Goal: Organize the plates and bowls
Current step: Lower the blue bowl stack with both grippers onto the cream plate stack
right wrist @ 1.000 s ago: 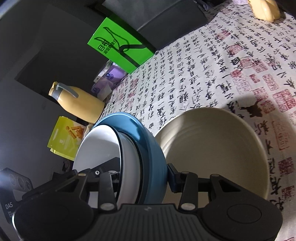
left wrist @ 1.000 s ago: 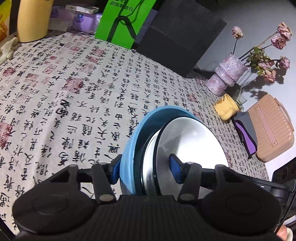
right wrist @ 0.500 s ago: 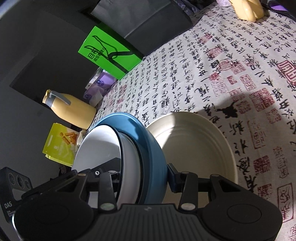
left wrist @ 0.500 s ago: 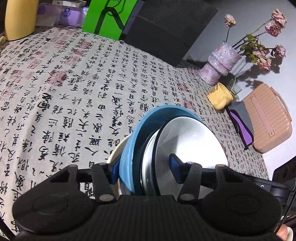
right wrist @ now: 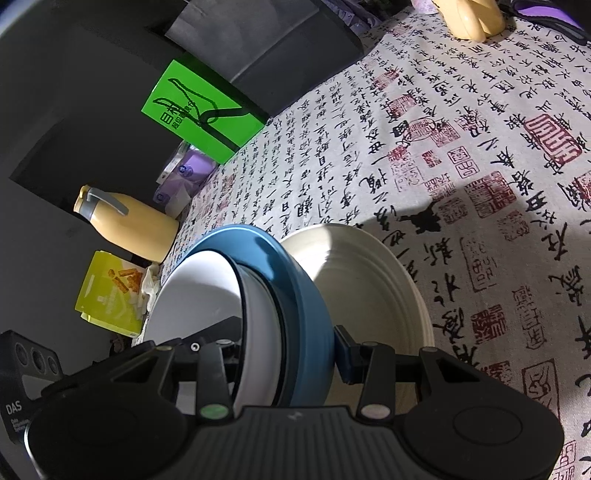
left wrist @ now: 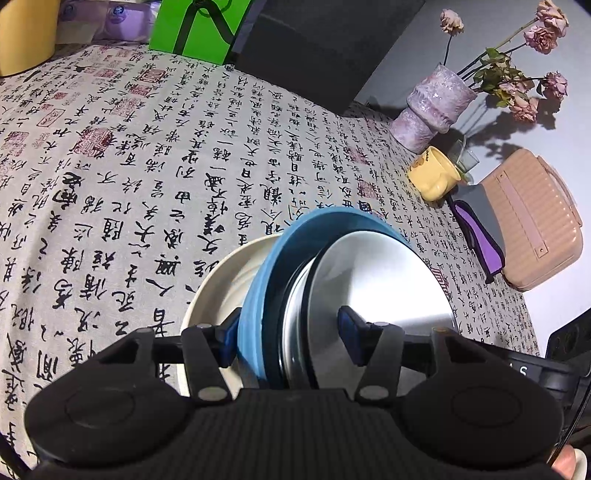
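Observation:
A blue bowl with a pale, steel-looking bowl nested inside it is held on edge above the patterned tablecloth. My left gripper is shut on this stack, one pad on the blue outside and the other on the inner face. From the opposite side my right gripper is shut on the same stack; the blue bowl and its white inside fill the gap, and the left pad is hidden. A cream bowl rests on the cloth directly beside and below the stack, also showing as the cream bowl.
At the far table edge stand a green bag, a dark box and a yellow thermos. A vase of dried roses, a yellow mug and a pink case sit at the right.
Both grippers carried the bowl stack sideways and slightly down toward the cream bowl, which has come into the left wrist view and sits partly behind the blue bowl in the right one.

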The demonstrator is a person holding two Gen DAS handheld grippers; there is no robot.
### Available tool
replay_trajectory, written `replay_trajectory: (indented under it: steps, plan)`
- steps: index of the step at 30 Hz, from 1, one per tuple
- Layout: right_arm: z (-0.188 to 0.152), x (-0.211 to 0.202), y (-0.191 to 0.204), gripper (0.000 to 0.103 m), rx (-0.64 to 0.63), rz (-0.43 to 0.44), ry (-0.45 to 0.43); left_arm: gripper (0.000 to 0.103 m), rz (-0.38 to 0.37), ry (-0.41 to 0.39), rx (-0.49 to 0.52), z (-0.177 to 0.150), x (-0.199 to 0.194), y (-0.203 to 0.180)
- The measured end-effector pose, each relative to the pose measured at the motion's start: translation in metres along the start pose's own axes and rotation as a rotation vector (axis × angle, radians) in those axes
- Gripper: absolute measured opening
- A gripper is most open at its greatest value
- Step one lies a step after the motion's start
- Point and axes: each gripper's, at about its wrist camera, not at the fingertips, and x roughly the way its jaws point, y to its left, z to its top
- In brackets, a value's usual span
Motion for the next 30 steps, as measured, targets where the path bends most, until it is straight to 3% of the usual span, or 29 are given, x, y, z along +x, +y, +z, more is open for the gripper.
replay_trajectory:
  steps: [30]
  plan:
    - [-0.004, 0.001, 0.001, 0.041, -0.063, -0.076, -0.028, 0.055, -0.002, 0.037, -0.004, -0.006, 0.011, 0.001]
